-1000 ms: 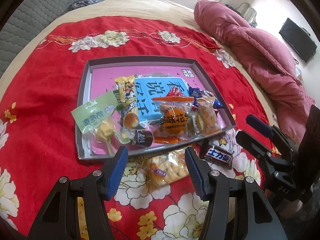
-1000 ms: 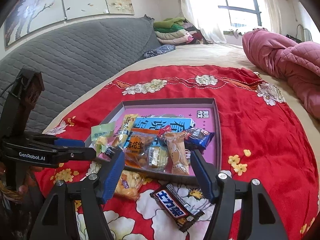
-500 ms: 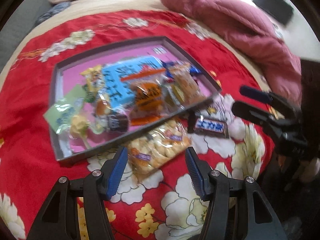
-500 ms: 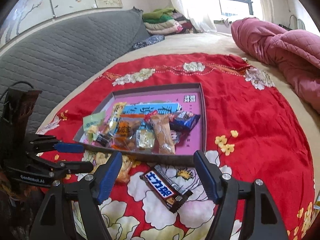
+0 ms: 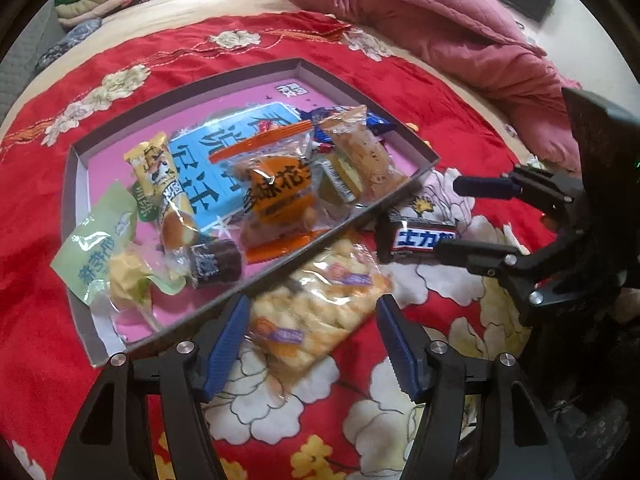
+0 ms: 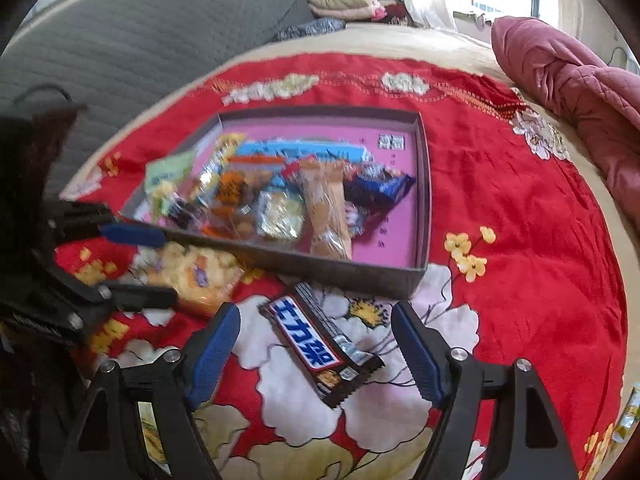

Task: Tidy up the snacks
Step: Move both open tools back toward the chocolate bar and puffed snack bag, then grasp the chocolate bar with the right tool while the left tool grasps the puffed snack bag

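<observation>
Most snacks already piled in tray; two left outside on red cloth, just beside its near wall: puffed-snack bag and chocolate bar. Left gripper straddling bag, right gripper straddling bar, jaws opening, pads clear of both, nothing gripped yet.

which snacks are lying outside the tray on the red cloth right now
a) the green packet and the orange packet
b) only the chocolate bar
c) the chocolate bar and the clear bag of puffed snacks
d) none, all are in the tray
c: the chocolate bar and the clear bag of puffed snacks both lie on the red cloth just outside the tray.
</observation>
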A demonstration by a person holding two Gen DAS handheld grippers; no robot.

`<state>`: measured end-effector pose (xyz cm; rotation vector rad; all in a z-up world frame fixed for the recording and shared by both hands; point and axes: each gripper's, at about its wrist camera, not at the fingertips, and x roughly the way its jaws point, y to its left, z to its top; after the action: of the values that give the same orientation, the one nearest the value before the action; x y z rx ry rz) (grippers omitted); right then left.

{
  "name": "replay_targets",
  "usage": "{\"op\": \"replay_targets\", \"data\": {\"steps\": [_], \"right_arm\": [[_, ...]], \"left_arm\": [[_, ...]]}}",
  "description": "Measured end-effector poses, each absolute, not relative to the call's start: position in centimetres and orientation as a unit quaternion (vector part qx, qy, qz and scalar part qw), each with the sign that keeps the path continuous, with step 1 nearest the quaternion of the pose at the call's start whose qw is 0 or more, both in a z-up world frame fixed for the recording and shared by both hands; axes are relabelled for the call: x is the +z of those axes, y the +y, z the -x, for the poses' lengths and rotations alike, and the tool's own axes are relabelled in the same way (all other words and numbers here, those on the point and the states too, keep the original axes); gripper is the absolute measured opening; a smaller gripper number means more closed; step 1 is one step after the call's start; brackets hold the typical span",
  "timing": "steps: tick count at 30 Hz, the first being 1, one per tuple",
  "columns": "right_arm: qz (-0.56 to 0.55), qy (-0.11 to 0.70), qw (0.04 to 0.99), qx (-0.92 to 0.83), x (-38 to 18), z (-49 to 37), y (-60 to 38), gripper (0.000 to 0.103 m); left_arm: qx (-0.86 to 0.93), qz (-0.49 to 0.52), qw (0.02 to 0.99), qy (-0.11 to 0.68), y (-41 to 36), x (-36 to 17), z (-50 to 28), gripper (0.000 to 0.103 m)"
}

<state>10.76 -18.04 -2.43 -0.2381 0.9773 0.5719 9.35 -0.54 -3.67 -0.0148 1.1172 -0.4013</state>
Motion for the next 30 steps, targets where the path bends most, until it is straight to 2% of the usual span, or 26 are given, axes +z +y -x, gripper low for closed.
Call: {"op": "replay_targets", "data": {"steps": [7, 15, 16, 17, 20, 25, 30], "right_arm": [[0.141, 0.482, 0.819, 0.277, -3.7, -10.9, -17.1, 0.077], [0.214, 0.497, 0.793, 0.282, -5.9, -10.8, -15.4, 0.077], [0.215, 0.497, 0.792, 0.283, -6.0, -10.8, -15.4, 0.072], [0.210, 0.496, 0.791, 0.291, -5.8, -10.6, -15.5, 0.062], [0.189, 0.498, 0.784, 0.319, -5.3, -10.1, -15.7, 0.044], [0.187, 0.505, 0.773, 0.335, -5.3, -9.1, -15.5, 0.034], [0.167, 0.509, 0.778, 0.327, -5.4, -9.5, -15.8, 0.034]], "left_arm": [[-0.200, -0.026, 0.829, 0.521, -1.5, -4.6, -9.2, 0.075], [-0.227, -0.017, 0.823, 0.521, -1.8, -4.6, -8.8, 0.076], [-0.232, -0.015, 0.821, 0.521, -1.8, -4.6, -8.6, 0.076], [-0.243, -0.014, 0.817, 0.523, -1.9, -4.5, -8.4, 0.076], [-0.260, -0.018, 0.811, 0.524, -2.2, -4.3, -7.8, 0.076], [-0.247, -0.016, 0.817, 0.520, -2.3, -4.2, -8.2, 0.076], [-0.227, -0.039, 0.825, 0.515, -3.1, -4.5, -9.0, 0.076]]}}
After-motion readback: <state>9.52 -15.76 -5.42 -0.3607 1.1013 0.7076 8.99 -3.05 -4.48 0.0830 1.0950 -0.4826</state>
